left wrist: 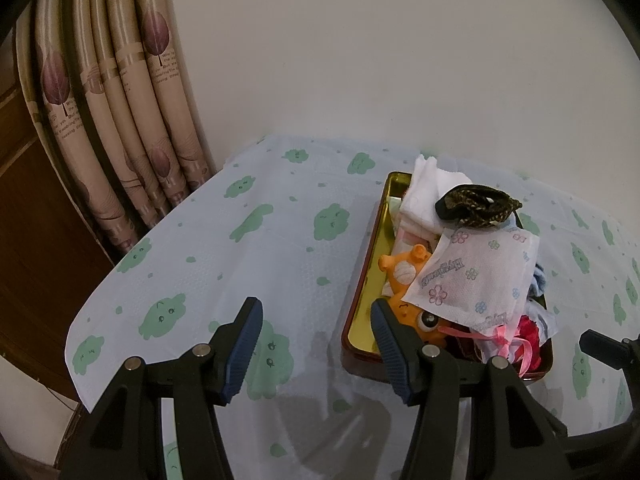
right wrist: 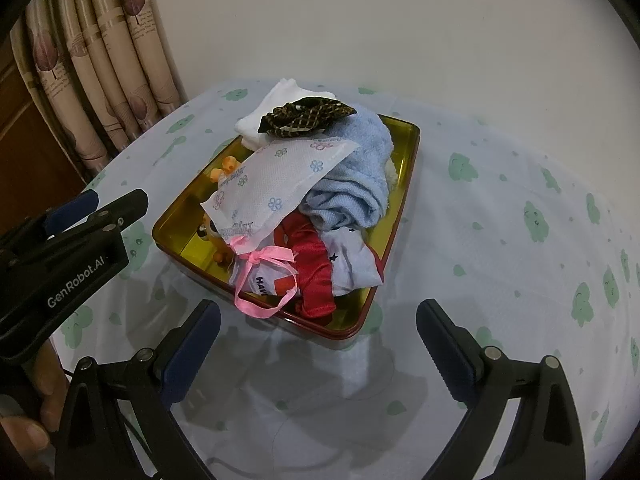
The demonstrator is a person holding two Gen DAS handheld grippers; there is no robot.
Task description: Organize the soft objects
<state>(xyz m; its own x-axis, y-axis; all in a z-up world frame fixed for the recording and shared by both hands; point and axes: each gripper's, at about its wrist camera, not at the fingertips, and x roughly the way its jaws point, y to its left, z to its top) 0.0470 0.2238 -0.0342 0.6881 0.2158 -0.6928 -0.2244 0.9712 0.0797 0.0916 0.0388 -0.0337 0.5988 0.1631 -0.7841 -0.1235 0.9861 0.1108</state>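
Observation:
A gold tray with a red rim (right wrist: 404, 184) (left wrist: 362, 280) sits on the table, piled with soft things: a white floral sachet with a pink ribbon (right wrist: 276, 188) (left wrist: 476, 276), a dark plaid scrunchie (right wrist: 308, 116) (left wrist: 476, 204), a white cloth (right wrist: 264, 112) (left wrist: 428, 192), a blue towel (right wrist: 360, 176), a red cloth (right wrist: 316, 264) and an orange plush toy (left wrist: 404, 268). My left gripper (left wrist: 316, 348) is open and empty, just left of the tray's near corner. My right gripper (right wrist: 320, 344) is open and empty, in front of the tray's near edge.
The table wears a pale blue cloth with green cloud prints (left wrist: 256, 240) (right wrist: 520, 208). Beige curtains (left wrist: 132, 120) hang at the back left beside a white wall. The left gripper's body (right wrist: 68, 256) shows at the left in the right wrist view.

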